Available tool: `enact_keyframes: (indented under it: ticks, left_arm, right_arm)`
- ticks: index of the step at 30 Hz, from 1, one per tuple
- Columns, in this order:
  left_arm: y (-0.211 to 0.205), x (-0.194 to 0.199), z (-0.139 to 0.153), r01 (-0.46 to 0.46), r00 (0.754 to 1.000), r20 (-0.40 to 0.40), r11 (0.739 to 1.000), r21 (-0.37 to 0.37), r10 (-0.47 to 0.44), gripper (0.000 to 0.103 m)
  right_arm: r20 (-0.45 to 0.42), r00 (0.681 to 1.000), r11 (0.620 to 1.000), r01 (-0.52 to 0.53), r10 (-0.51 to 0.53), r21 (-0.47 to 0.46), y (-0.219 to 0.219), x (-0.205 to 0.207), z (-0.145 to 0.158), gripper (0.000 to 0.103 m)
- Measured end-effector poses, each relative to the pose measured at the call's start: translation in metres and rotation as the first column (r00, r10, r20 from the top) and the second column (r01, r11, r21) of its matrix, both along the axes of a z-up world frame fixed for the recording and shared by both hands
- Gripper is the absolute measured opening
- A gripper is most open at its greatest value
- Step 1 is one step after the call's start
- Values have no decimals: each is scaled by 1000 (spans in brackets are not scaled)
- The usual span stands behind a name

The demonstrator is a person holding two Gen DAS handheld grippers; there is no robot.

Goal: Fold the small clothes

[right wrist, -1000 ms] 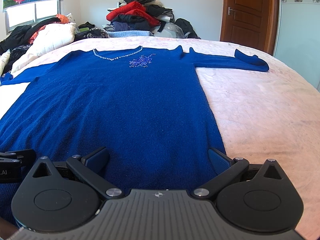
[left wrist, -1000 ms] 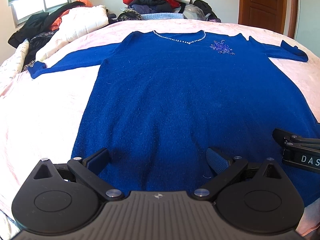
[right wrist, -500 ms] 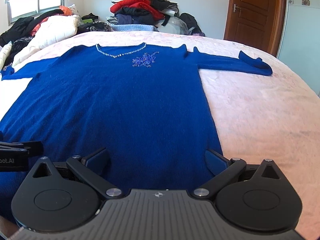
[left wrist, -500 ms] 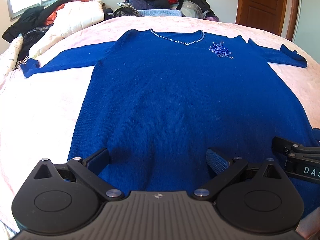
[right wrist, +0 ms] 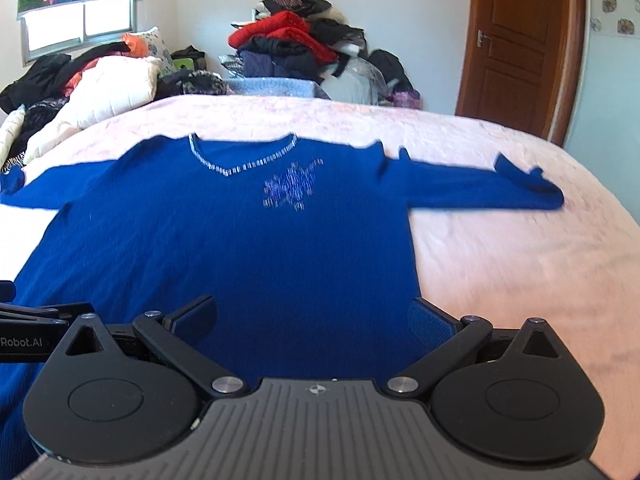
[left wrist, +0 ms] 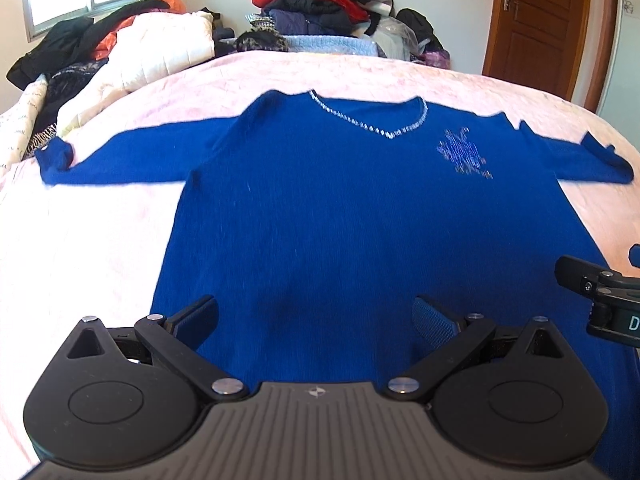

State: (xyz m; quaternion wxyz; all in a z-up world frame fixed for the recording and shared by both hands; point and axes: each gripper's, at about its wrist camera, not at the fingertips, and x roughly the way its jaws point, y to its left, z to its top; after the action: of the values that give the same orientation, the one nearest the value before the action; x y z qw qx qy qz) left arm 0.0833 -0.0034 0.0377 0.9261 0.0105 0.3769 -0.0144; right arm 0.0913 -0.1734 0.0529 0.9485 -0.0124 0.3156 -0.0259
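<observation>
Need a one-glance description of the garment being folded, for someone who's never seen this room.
Look at the big pink bed filling the room. Spread flat across it, sleeves out, lies the blue sweater. Unlike the clothes pile heaped behind the bed, it lies alone, with a silver-trimmed V-neck and a beaded flower motif on its chest.

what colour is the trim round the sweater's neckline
Silvery white trim on a royal blue sweater, clearest in the right wrist view.

Sweater flat on the bed, hem nearest both grippers
Sweater [left wrist: 360,216] on bed [left wrist: 88,248]; neckline at 12 o'clock, sleeves toward 9 and 3; clothes pile [right wrist: 296,44] behind at 12; door [right wrist: 516,40] at 1
</observation>
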Motion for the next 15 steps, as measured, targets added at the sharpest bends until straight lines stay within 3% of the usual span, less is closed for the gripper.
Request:
enact_keyframes:
  ticks: [5, 9, 13, 15]
  left_arm:
    - [-5, 39, 17, -6, 999, 43, 1000, 10, 5, 103]
    - [-12, 70, 34, -10, 997, 82, 1000, -8, 11, 103]
    - [-22, 93, 32, -10, 999, 47, 999, -49, 12, 103]
    - [-27, 103, 26, -6, 1000, 18, 998, -65, 7, 103]
  right_arm:
    - [63, 996, 998, -60, 60, -5, -16, 40, 19, 103]
    - [88, 996, 1000, -21, 20, 10, -54, 94, 34, 103]
    - [60, 995, 986, 72, -82, 148, -119, 141, 37, 98]
    - [36, 990, 953, 119, -135, 279, -161, 160, 33, 94]
